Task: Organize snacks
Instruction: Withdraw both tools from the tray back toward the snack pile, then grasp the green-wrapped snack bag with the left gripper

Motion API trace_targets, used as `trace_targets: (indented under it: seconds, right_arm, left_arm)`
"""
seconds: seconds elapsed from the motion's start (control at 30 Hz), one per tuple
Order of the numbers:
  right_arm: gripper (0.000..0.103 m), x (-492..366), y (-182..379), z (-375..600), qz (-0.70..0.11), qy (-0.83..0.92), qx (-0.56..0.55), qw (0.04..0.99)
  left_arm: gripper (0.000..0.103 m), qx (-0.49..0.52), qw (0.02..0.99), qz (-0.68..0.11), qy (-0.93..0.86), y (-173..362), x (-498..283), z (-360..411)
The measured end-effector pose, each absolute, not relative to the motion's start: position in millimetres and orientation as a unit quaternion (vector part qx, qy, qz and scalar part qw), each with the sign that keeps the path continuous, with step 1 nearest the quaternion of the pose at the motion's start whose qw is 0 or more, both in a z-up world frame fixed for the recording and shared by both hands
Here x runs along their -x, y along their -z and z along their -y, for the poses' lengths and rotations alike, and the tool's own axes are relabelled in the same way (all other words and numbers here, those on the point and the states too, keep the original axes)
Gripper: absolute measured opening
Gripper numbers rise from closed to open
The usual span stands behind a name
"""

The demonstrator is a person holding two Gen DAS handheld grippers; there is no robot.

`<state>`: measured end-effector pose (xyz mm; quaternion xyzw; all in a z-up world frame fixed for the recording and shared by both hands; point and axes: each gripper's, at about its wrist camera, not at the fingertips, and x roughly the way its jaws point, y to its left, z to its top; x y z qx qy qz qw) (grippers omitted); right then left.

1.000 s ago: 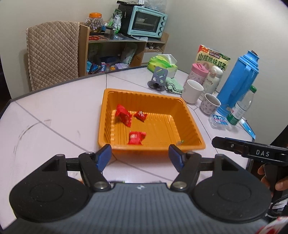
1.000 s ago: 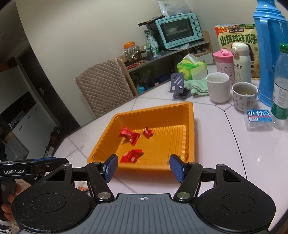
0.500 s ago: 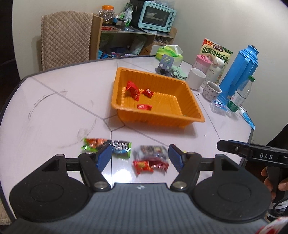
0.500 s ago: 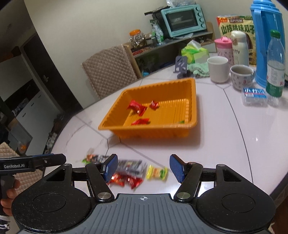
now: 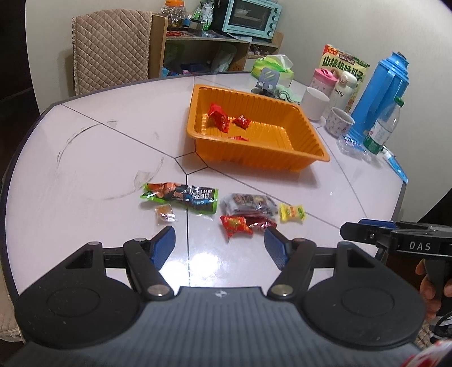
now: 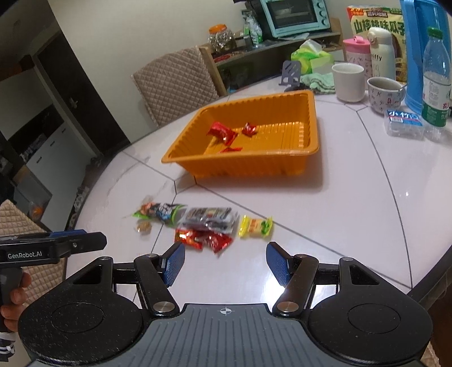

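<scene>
An orange tray (image 5: pixel 310 153) (image 6: pixel 240 163) sits mid-table with three red snack packets (image 5: pixel 217 118) (image 6: pixel 221 132) inside. Loose snacks lie in a row on the white table nearer me: a long green-black packet (image 5: pixel 180 196) (image 6: pixel 161 211), a small orange candy (image 5: pixel 165 214), a clear packet (image 5: pixel 248 204) (image 6: pixel 209 217), a yellow candy (image 5: pixel 292 213) (image 6: pixel 255 225) and red packets (image 5: pixel 234 225) (image 6: pixel 203 240). My left gripper (image 5: pixel 219 242) hangs open just short of the red packets, holding nothing. My right gripper (image 6: pixel 225 254) is open too, above the table in front of the red packets.
Two mugs (image 6: pixel 347 82), a pink cup, a blue thermos (image 5: pixel 378 93), a water bottle (image 6: pixel 435 82) and a small clear box (image 6: pixel 404 124) crowd the far right. A quilted chair (image 5: pixel 110 48) and a shelf with a teal oven (image 5: pixel 251 17) stand behind. The table's edge (image 5: pixel 401 194) runs close on the right.
Both grippers have drawn back from the tray toward the near side of the table and sunk a little. The row of loose snacks has come into view. Jaw widths look unchanged.
</scene>
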<state>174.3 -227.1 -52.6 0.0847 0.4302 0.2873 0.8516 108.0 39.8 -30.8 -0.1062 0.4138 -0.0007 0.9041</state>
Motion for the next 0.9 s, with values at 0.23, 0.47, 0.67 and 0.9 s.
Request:
trace_targets:
  seconds: [0.23, 0.47, 0.67, 0.9]
  right_arm:
    - [0.064, -173.3, 62.5, 221.2, -0.44, -0.286, -0.079, 0.847]
    - [0.064, -177.9, 70.0, 215.0, -0.448, -0.281, -0.072, 0.845]
    - [0.064, -186.8, 75.7, 213.2, -0.453, -0.27, -0.072, 0.846]
    - [0.064, -199.4, 81.5, 214.4, -0.461, -0.254, -0.079, 0.846]
  left_arm:
    - [0.067, 0.091, 0.901, -0.424, 0.001, 41.6, -106.7, -40.8]
    - [0.067, 0.071, 0.902, -0.427, 0.004, 51.2, -111.6, -48.0]
    - [0.067, 0.036, 0.903, -0.428, 0.015, 58.3, -120.2, -55.6]
    - [0.067, -0.015, 0.902, -0.43, 0.042, 71.3, -145.0, -63.7]
